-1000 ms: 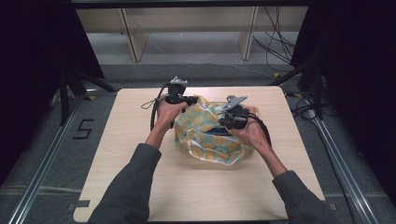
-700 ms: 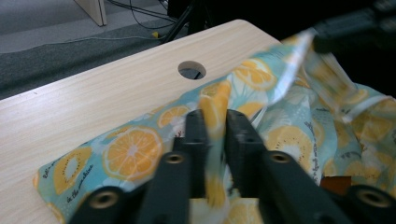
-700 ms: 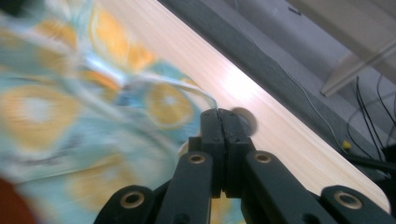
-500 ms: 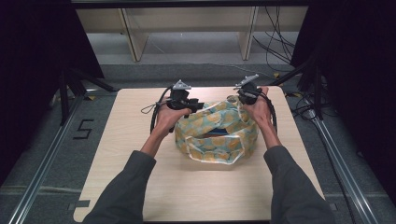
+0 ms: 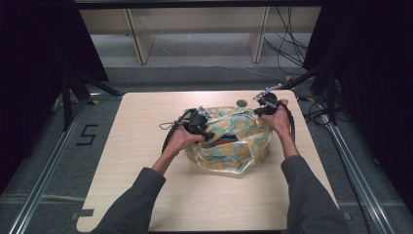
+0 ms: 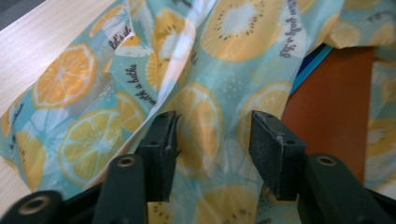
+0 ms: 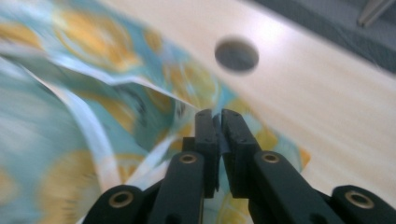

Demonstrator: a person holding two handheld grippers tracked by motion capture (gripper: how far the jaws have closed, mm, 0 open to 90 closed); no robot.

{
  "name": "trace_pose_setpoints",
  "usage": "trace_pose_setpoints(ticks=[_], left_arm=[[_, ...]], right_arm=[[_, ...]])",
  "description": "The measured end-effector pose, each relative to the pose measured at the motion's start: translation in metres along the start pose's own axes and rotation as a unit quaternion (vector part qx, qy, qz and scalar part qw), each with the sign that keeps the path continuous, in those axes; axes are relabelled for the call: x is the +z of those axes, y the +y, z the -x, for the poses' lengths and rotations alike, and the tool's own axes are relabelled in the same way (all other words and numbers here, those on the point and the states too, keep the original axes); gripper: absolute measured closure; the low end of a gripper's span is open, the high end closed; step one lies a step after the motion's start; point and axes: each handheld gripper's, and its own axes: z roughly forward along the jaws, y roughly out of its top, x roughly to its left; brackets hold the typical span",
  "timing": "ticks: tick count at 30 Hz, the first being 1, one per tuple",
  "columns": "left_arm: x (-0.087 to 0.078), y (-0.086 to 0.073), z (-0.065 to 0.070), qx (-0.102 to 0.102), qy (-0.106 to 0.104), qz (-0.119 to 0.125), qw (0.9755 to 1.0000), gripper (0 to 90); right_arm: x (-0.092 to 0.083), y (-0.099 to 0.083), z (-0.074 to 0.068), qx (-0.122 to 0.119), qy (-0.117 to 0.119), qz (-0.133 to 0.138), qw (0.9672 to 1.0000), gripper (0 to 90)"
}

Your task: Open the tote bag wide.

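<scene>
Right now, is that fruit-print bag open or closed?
Open: the fruit-print bag gapes at its top, showing a reddish-brown item inside.

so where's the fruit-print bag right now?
High view: the bag sits right of centre on the table, between the left gripper and right gripper, near the round hole.

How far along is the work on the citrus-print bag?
Done: a red-brown item sits inside the teal citrus-print plastic bag. In hand: the right claw pinches the bag's edge; the left claw, jaws just opening, hovers apart over the fabric. Left: the mouth stays open, handles untied.
</scene>
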Motion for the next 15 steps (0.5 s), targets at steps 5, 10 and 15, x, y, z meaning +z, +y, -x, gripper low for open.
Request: trace_pose_setpoints(ticks=[5,10,15], left_arm=[[0.007,0.008,0.003,0.035,0.013,-0.005,0.9993,83.5],[-0.007,0.017,-0.002,-0.003,0.003,0.046,0.9989,89.3],[-0.033,0.031,-0.022,-0.049,0.001,0.098,0.994,89.3]], right_arm=[[-0.037,0.011,-0.001,0.007,0.032,0.043,0.9985,74.5],[-0.07,0.012,-0.011,0.003,0.073,0.094,0.9929,69.2],[-0.085,0.009,-0.035,-0.026,0.113,0.118,0.9863,66.7]])
